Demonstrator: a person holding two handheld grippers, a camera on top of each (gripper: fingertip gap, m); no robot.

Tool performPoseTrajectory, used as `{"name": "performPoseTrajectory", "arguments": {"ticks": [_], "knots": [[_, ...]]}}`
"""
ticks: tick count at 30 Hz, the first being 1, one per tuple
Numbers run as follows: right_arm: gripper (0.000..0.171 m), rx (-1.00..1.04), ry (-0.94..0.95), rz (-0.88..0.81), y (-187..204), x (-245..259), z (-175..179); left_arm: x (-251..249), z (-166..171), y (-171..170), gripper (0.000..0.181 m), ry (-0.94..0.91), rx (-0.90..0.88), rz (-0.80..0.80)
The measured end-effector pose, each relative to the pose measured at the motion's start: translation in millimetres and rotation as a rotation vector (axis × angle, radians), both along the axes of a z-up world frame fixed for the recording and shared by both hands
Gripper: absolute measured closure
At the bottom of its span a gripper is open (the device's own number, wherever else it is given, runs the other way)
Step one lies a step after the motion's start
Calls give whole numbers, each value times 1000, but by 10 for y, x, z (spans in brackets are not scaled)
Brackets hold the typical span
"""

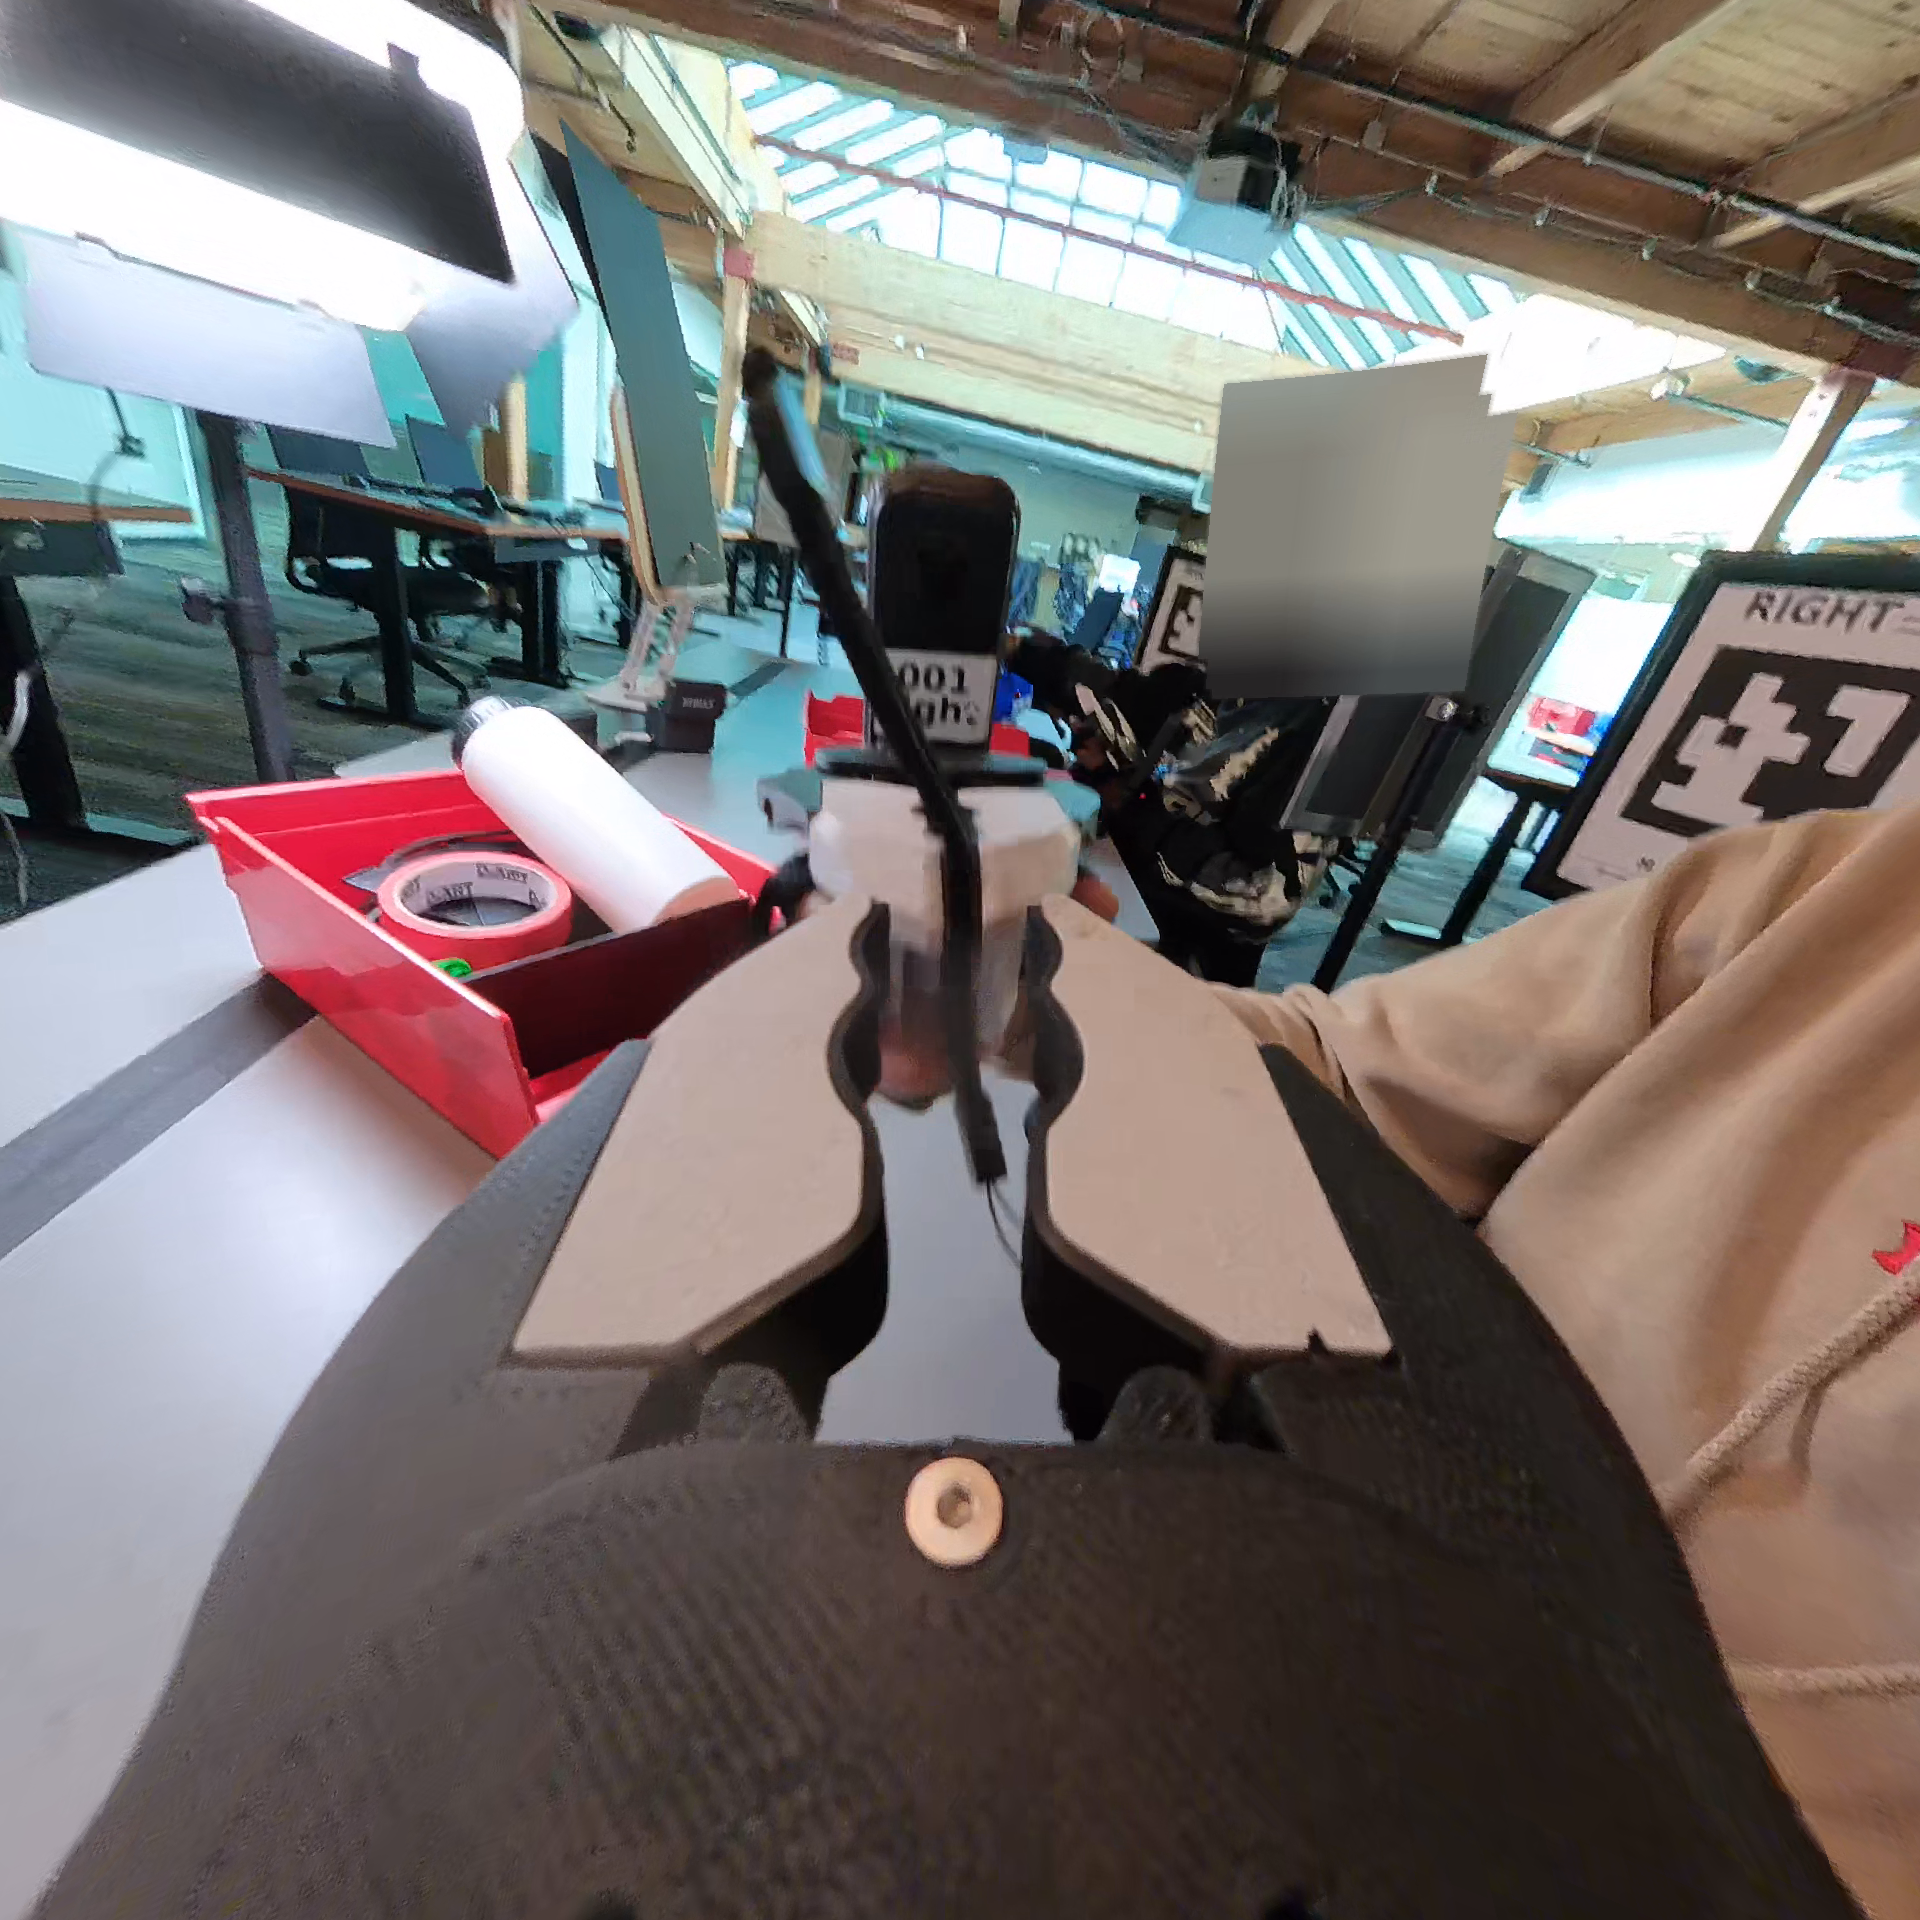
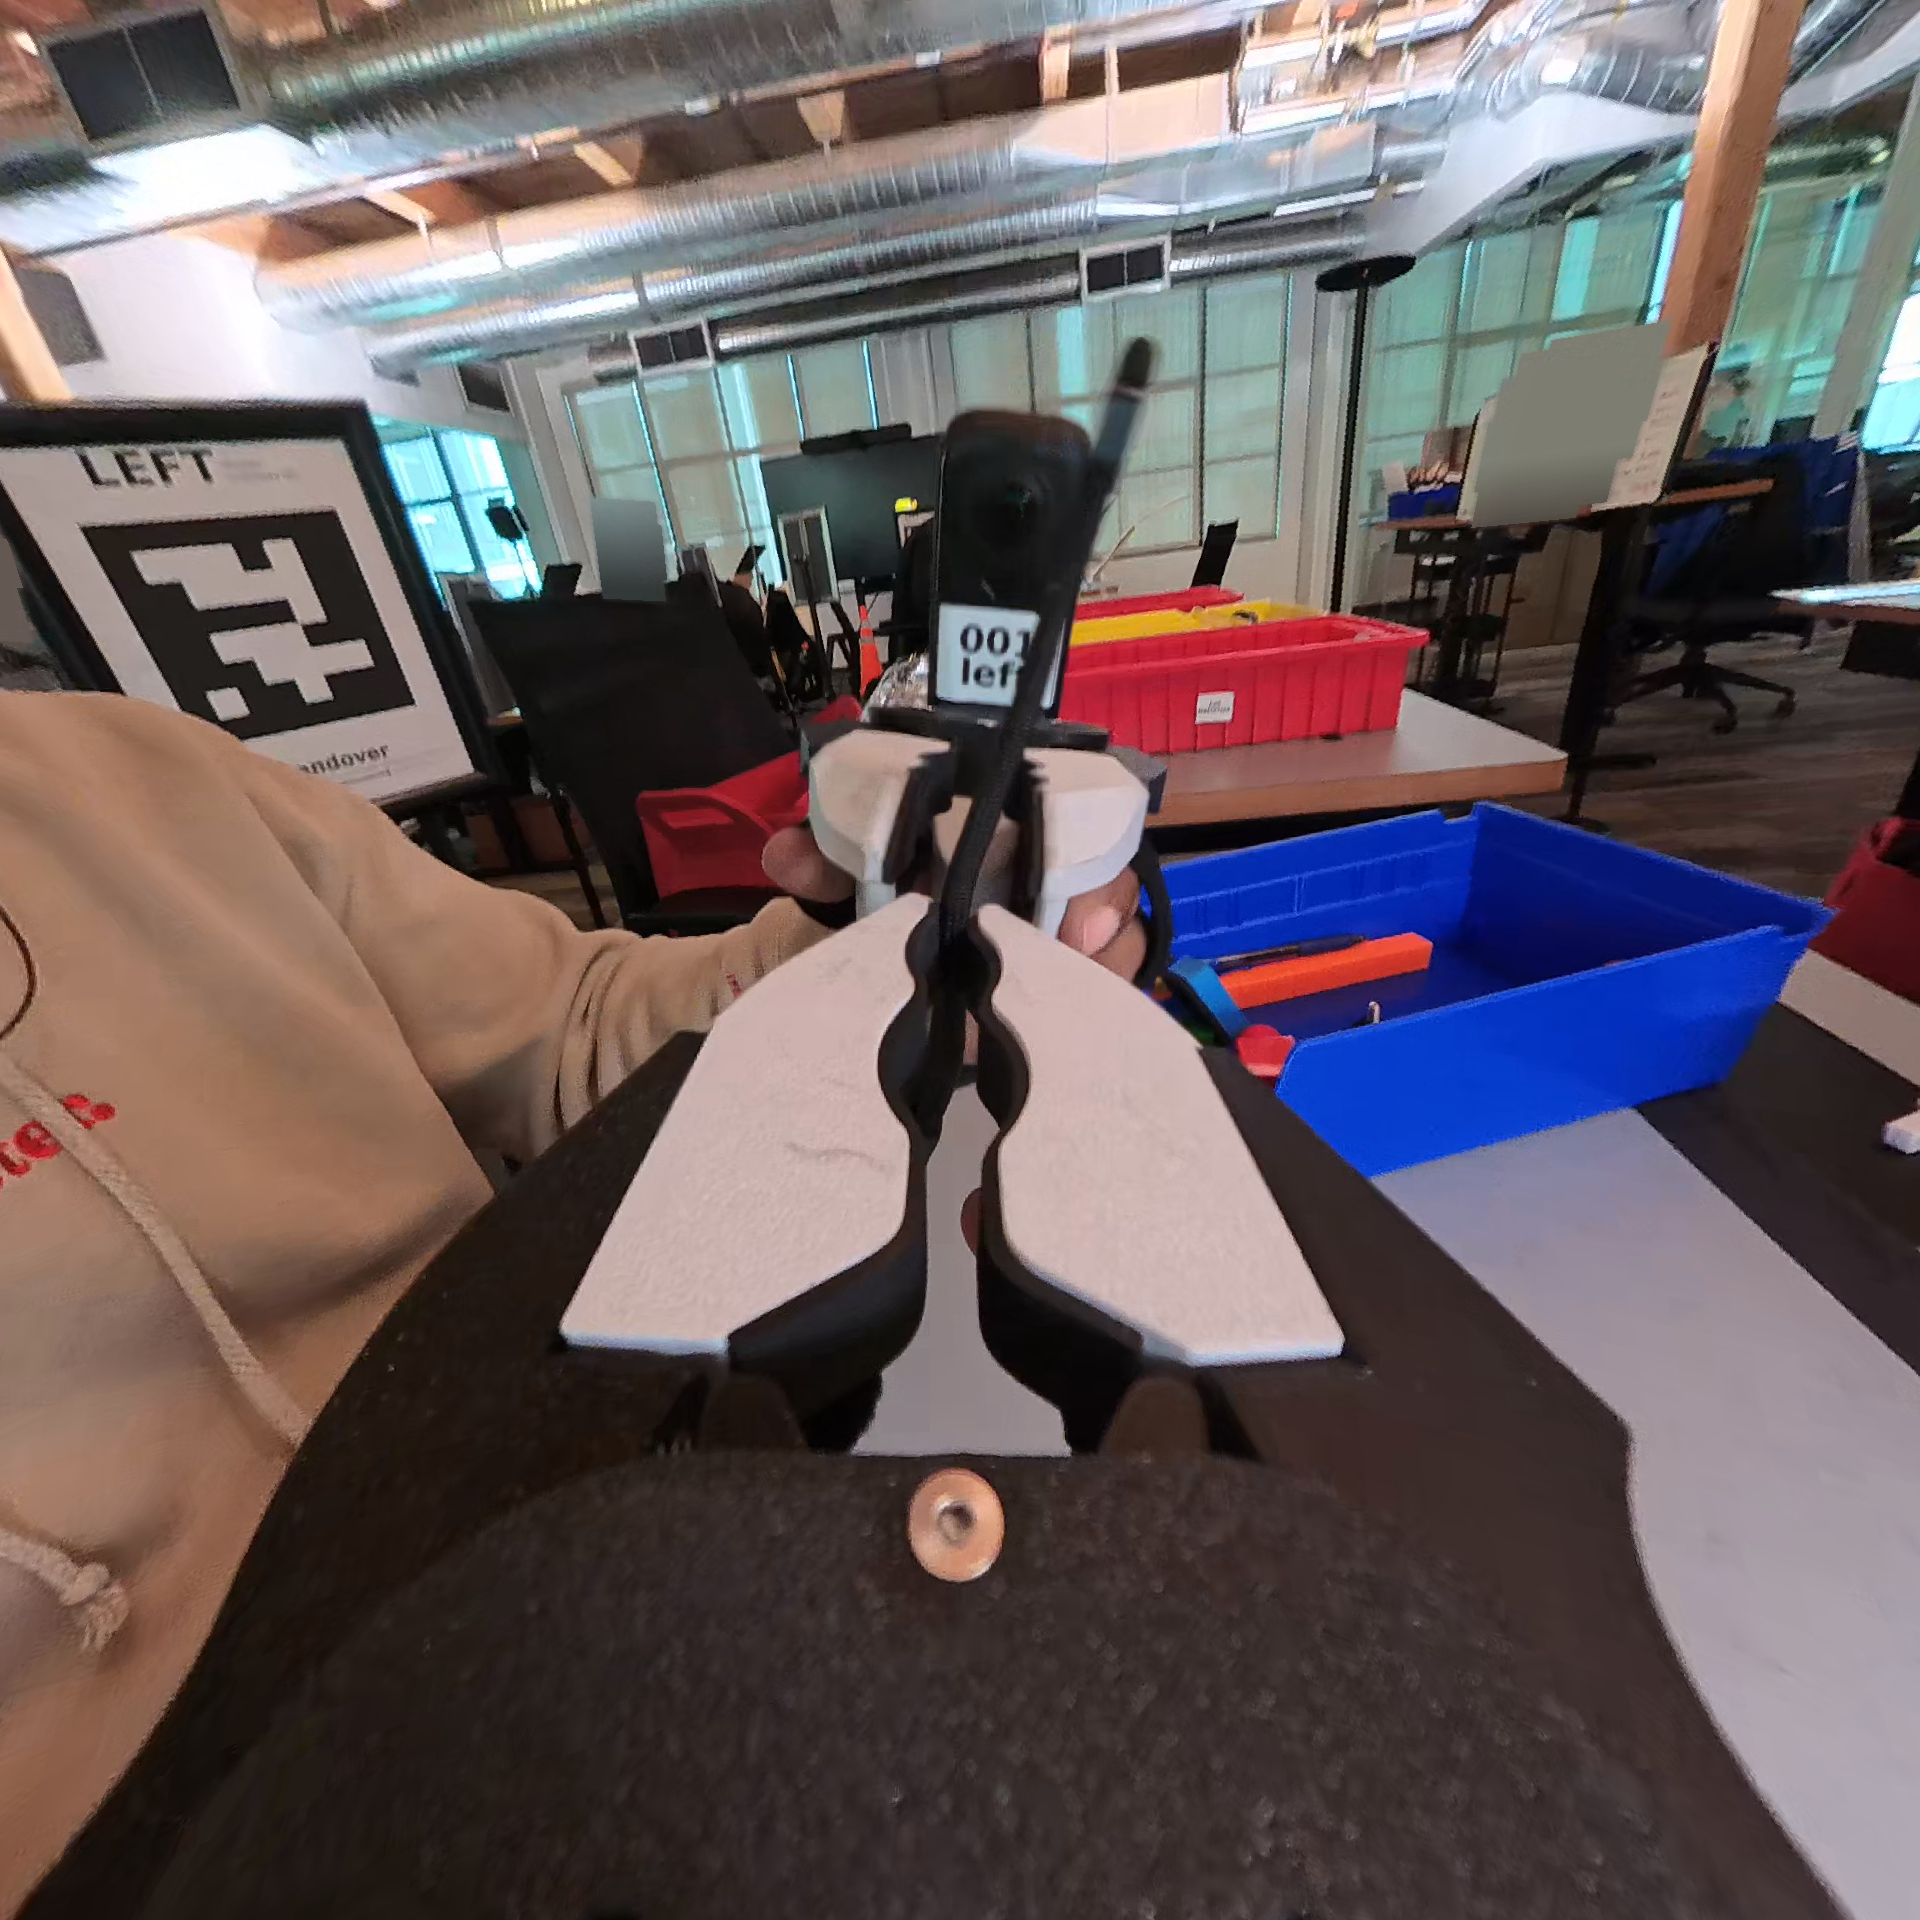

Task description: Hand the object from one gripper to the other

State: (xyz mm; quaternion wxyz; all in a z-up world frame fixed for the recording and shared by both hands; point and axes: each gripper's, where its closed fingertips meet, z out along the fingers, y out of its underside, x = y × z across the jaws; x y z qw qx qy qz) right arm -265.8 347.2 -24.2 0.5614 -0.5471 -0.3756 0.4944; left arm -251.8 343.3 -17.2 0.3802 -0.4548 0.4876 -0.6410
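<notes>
A long black cord (image 1: 966,1039) stands nearly upright between my two grippers, which face each other above the table. In the right wrist view my right gripper (image 2: 954,935) is shut on the cord's lower part, and the cord's top end (image 2: 1127,379) sticks up past the camera of the left gripper (image 2: 971,821) beyond it. In the left wrist view my left gripper (image 1: 951,935) is open, its fingers standing apart on either side of the cord without pinching it. The right gripper (image 1: 940,852) shows just behind, tip to tip with mine.
A red bin (image 1: 416,997) at the left holds a white bottle (image 1: 592,821) and a red tape roll (image 1: 473,899). A blue bin (image 2: 1558,1049) at the right holds an orange bar (image 2: 1330,966). A beige sleeve (image 1: 1558,1039) lies along the near side. Marker boards stand behind. Both grippers' tips are close together, under 4 cm apart.
</notes>
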Motion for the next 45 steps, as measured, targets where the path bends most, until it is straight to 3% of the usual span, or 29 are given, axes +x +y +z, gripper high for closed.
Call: {"name": "performPoseTrajectory", "arguments": {"ticks": [4,6,10,13,19,23,26,28,31,34,36,39,45], "knots": [[168,6,48,-9,-11,65,104,55,-179,-91,163,83,32,-59],[168,12,21,-4,-23,8,58,120,-240,-123,177,105,49,-52],[168,16,6,-25,-7,-20,52,133,-228,-89,177,104,60,-24],[152,17,82,-67,38,121,187,63,-72,13,178,29,39,28],[153,-29,-39,-22,61,-19,-105,26,20,28,178,-27,61,55],[164,1,-27,-1,6,-151,-97,68,3,-19,178,-23,95,66],[165,15,0,-20,13,-47,-9,-2,57,-12,159,-43,81,51],[165,10,33,-27,17,32,66,-24,-1,-37,156,1,74,6],[165,18,30,-35,16,56,76,-2,-62,-21,163,31,87,14],[164,17,73,-17,-10,52,135,30,-150,-1,159,88,90,21],[165,17,60,-32,5,39,125,48,-160,-34,172,89,85,5],[165,39,15,-71,34,14,87,82,-180,-46,173,103,105,18],[153,-6,81,-95,90,136,177,10,29,103,174,-25,52,88]]}}
